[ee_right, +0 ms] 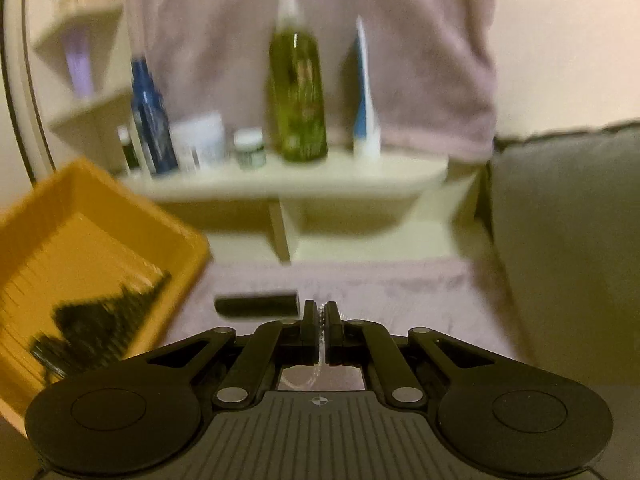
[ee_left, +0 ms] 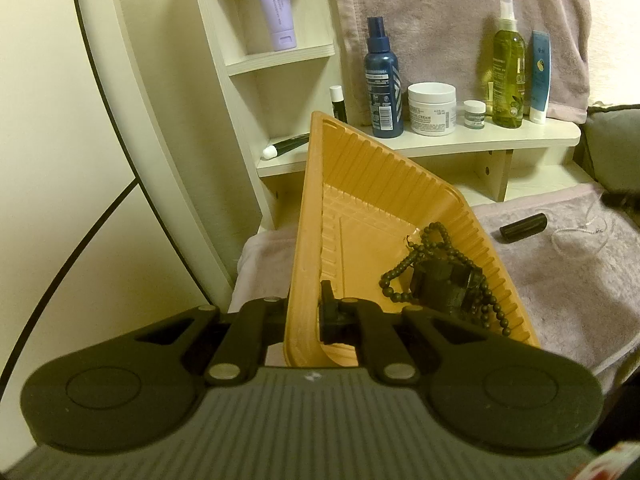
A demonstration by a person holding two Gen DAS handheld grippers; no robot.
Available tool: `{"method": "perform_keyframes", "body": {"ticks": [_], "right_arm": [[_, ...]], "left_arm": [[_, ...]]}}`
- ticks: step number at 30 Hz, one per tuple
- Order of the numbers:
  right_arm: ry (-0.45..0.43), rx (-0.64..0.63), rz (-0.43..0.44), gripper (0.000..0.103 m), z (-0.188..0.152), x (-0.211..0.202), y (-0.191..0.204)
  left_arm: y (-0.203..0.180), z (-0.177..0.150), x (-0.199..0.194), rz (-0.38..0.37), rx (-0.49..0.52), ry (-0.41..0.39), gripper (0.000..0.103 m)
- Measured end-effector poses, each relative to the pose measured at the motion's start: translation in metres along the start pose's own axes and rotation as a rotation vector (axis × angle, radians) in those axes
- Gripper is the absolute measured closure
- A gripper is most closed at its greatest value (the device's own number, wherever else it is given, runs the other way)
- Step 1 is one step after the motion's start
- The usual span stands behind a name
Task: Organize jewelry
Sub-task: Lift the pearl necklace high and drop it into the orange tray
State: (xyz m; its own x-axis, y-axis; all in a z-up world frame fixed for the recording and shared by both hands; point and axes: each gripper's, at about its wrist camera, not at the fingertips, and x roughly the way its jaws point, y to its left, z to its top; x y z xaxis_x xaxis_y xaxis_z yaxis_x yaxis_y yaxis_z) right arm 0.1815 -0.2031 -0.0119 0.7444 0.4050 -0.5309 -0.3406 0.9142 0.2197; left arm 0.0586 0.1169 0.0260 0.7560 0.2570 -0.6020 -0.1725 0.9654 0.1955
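Two grippers, both closed down on something. Left gripper (ee_left: 306, 308) pinched narrow on the near wall of the orange tray (ee_left: 310, 216), one finger inside and one outside. Tray tipped up on edge, far corner raised toward the shelf (ee_left: 480, 140), low side down toward the pinkish towel (ee_left: 560, 280). Gathered in the low part of the tray: a dark bead necklace (ee_left: 404, 268) looped around and touching a chunky dark bracelet (ee_left: 444, 284), both against the ribbed right wall.

Right gripper (ee_right: 320, 314) almost fully closed on a thin pale beaded chain (ee_right: 320, 320), a short run of it showing between the pads and more of it hanging below behind the fingers. Just left of the fingertips, a black cylinder (ee_right: 256, 306) lying on the towel (ee_right: 400, 280), apart from the tray (ee_right: 100, 184) at the left edge. Dark jewelry heap inside that tray only a blur from this side; whole right wrist view smeared.

Further out, on the shelf: a blue spray bottle (ee_left: 382, 80), a white cream jar (ee_left: 432, 108), a small jar (ee_left: 475, 114), a green bottle (ee_left: 507, 76) and a blue-and-white tube (ee_left: 540, 76), all upright in a row before a hanging pink cloth (ee_left: 440, 20). Higher up in a cubby, a lavender tube (ee_left: 272, 8). At far right, a grey cushion (ee_right: 560, 240).
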Motion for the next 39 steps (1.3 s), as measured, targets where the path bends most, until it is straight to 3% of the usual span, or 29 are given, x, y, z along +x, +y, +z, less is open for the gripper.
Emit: {"method": "perform_keyframes", "body": {"ticks": [11,19,30,39], "right_arm": [[-0.157,-0.028,0.111,0.1,0.062,-0.063,0.018],[-0.198,-0.054,0.299,0.1,0.095,-0.074,0.063],[-0.124,-0.049,0.568,0.1,0.12,-0.028,0.135],[-0.014,-0.058,0.659,0.1,0.103,0.004,0.169]], "left_arm": [[0.0,0.001,-0.001,-0.003,-0.003,0.0,0.097],[0.0,0.001,-0.001,-0.003,-0.003,0.0,0.097],[0.002,0.002,0.0,-0.005,-0.008,0.001,0.097],[0.002,0.001,0.0,-0.007,-0.015,-0.001,0.097]]}}
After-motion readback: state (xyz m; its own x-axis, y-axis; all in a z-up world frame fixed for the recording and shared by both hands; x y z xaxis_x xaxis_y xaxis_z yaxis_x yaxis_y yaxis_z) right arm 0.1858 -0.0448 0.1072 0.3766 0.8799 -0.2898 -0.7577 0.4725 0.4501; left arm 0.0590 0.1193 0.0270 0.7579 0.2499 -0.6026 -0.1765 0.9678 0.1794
